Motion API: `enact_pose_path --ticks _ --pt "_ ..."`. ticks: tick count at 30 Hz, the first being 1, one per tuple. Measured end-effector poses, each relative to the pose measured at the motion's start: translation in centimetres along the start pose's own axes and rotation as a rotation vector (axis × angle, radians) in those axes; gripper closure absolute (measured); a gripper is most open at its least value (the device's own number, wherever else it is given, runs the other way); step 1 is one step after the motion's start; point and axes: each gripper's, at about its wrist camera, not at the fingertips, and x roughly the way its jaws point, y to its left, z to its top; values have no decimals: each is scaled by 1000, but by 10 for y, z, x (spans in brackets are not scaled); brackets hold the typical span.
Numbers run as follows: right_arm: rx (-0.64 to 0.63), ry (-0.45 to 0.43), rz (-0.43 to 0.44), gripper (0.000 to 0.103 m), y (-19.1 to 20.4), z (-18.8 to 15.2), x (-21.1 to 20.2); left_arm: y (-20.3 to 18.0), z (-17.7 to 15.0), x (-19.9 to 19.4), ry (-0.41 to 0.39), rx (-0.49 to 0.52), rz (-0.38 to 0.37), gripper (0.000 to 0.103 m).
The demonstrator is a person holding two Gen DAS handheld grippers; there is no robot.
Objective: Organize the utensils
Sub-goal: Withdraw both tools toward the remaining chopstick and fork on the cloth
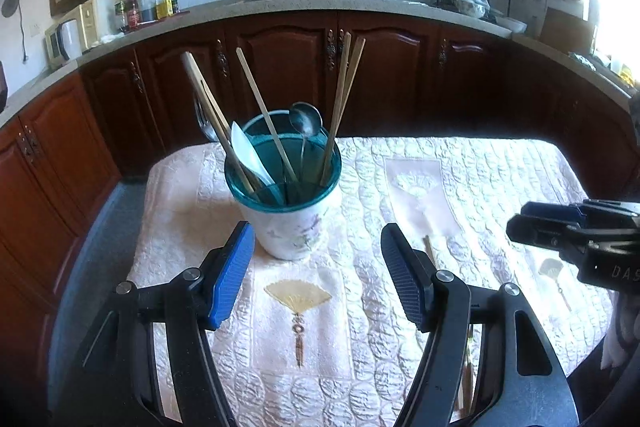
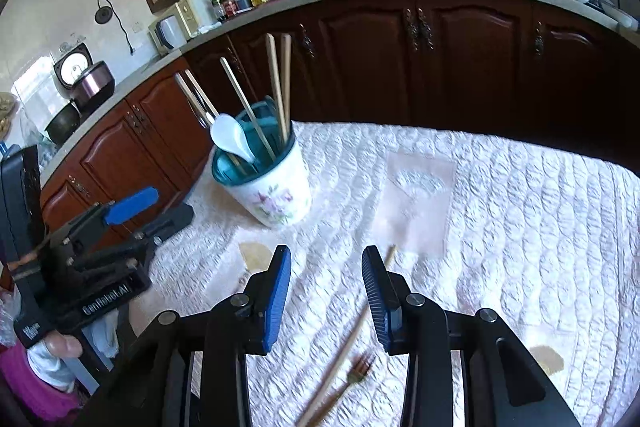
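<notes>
Two handheld grippers hover over a table draped in a quilted pale pink cloth (image 1: 500,187), with dark wooden kitchen cabinets (image 1: 288,67) behind.

The left gripper (image 1: 318,243) has its blue-padded fingers spread wide apart, holding nothing. Just ahead of its fingertips, nearer the left finger, stands a white floral holder (image 1: 290,223) with a teal inner rim. Inside it, upright or leaning, are several wooden chopsticks (image 1: 266,119), a white plastic spoon (image 1: 250,155) and a metal spoon (image 1: 306,123). A fan motif is embroidered on the cloth between and below the fingers.

The right gripper (image 2: 326,259) also has its fingers apart and grips nothing. In its view the holder (image 2: 276,191) stands ahead and to the left of the left fingertip, well apart from it. Two utensils lie flat on the cloth — a loose chopstick (image 2: 348,343) runs diagonally in the gap between the fingers, its far tip showing just past the right fingertip, and a small fork (image 2: 356,375) rests beside it, tines pointing toward the right finger, lower in the gap near the gripper's base. Both look blurred, and whether either finger touches them cannot be told.

From the left wrist view the right gripper shows at the right edge, beyond the right finger; part of the loose chopstick peeks out just past that finger's tip.
</notes>
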Motion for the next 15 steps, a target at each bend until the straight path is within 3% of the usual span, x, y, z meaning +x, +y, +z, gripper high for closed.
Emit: enact_pose_path --ticks 11,15 --pt "41 214 -23 71 -36 -71 48 4 -29 19 101 -19 -33 37" --pt "57 236 0 73 -42 -87 67 -1 -34 25 126 -10 -44 37"
